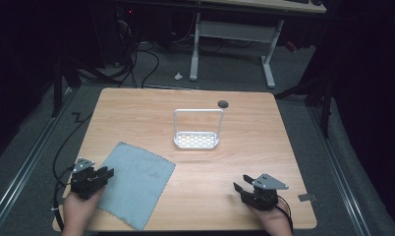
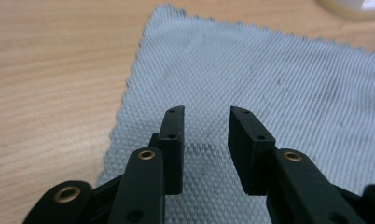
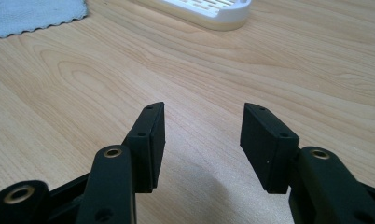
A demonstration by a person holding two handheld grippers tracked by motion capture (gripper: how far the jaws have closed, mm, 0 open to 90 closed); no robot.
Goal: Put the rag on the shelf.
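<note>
The high view is dim, and its left and right edges fall to near black. Light from above falls on the wooden counter [image 1: 244,147], and the white rack [image 1: 196,140] at centre glares slightly, its detail washed out. The whole frame is soft and low in contrast. Both gripper views are brighter and evenly lit. In each, a faint soft shadow lies on the surface between the jaws. The upper part of each gripper view is blurred.
</note>
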